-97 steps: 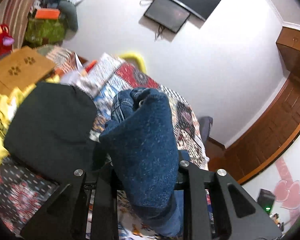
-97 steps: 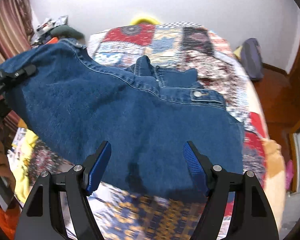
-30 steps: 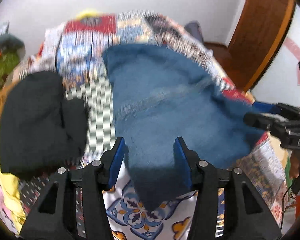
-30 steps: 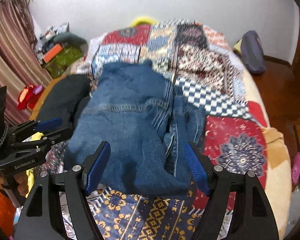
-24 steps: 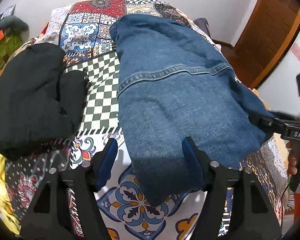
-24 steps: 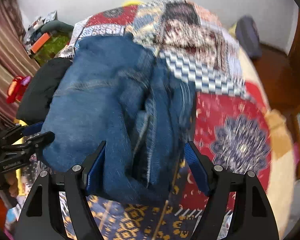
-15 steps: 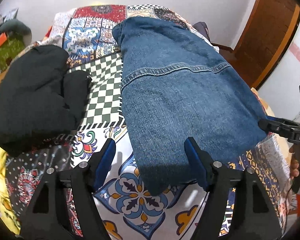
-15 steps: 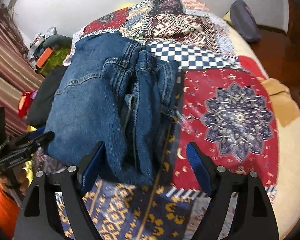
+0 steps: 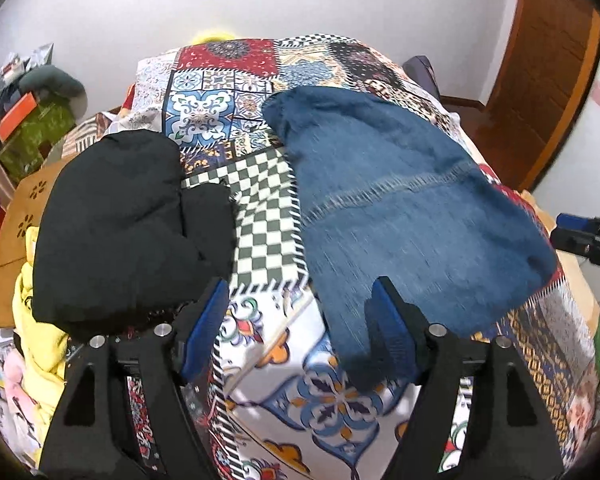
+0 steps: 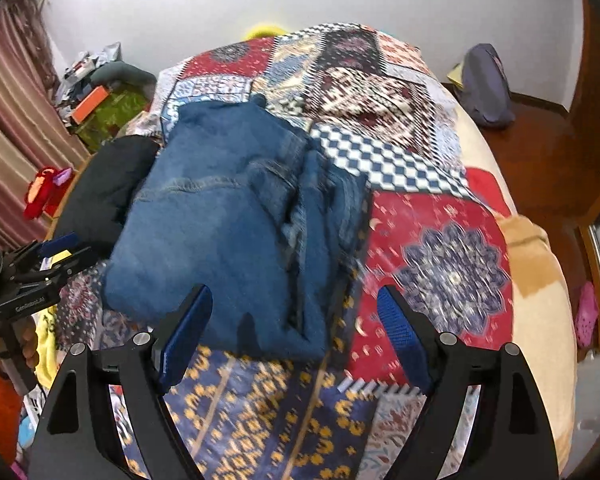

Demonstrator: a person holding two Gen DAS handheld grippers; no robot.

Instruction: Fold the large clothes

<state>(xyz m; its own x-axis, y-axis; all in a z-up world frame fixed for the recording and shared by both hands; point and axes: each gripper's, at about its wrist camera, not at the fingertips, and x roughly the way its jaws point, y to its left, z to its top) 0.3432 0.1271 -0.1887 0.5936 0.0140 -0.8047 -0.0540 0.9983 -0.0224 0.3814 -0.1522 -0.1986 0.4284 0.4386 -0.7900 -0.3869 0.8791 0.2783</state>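
Observation:
A pair of blue jeans (image 9: pixel 400 208) lies folded on the patchwork bedspread (image 9: pixel 260 208), and it also shows in the right wrist view (image 10: pixel 236 216). My left gripper (image 9: pixel 300 312) is open and empty, just in front of the jeans' near edge. My right gripper (image 10: pixel 292 316) is open and empty above the near edge of the jeans. The left gripper also shows at the left edge of the right wrist view (image 10: pixel 48 256). The right gripper shows at the right edge of the left wrist view (image 9: pixel 584 236).
A folded black garment (image 9: pixel 124 224) lies left of the jeans, with yellow cloth (image 9: pixel 40 328) under it. A dark bag (image 10: pixel 486 84) lies on the wooden floor at the right. Clutter and a green box (image 10: pixel 108 116) stand at the far left. A wooden door (image 9: pixel 548 80) is on the right.
Both grippers have let go of the jeans, which now lie folded on the bed. Both have pulled back a little from the jeans' edge.

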